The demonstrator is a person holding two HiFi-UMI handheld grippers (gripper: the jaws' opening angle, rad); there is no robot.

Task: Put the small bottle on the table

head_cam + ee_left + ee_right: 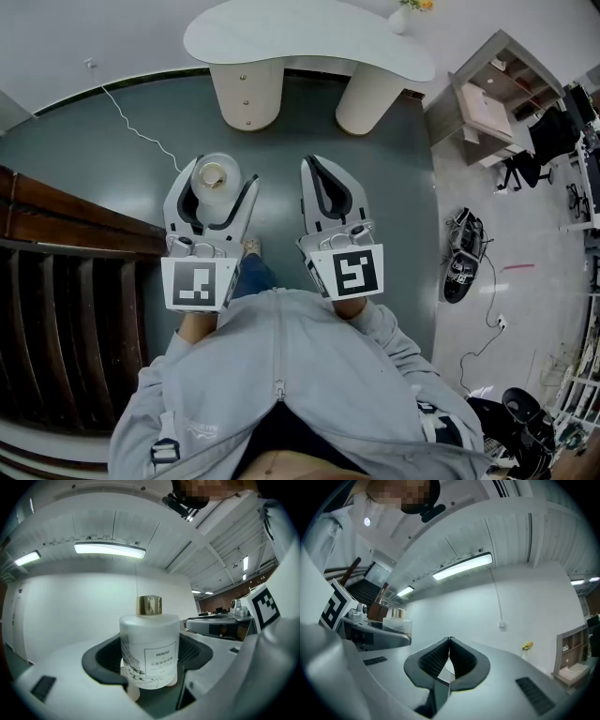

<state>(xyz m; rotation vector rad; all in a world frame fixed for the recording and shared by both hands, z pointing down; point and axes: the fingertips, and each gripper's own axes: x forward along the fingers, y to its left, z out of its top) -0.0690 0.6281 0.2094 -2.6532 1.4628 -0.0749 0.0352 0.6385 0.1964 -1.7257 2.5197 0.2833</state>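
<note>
A squat, frosted white cylindrical bottle with a gold cap (150, 648) sits between the jaws of the left gripper (214, 185). The jaws stand spread wide around its body, and their dark ribbed pads press on its two sides, so this is a grip on a broad thing and not an empty opening. The bottle stands upright with its cap on top and its base below the pads, which probably lets it be set down flat without turning. In the head view it lies left of centre, above the dark grey-green floor (112, 178).

The right gripper (450, 643) has its jaws pressed together with nothing between them. It is level beside the left one in the middle of the frame and seems idle, since one grip is enough for so small a bottle.

The white, kidney-shaped table on two cream round legs (309, 37) fills the upper centre of the head view, well apart from both grippers. By my judgement the carry is under way and the bottle is not yet placed.
</note>
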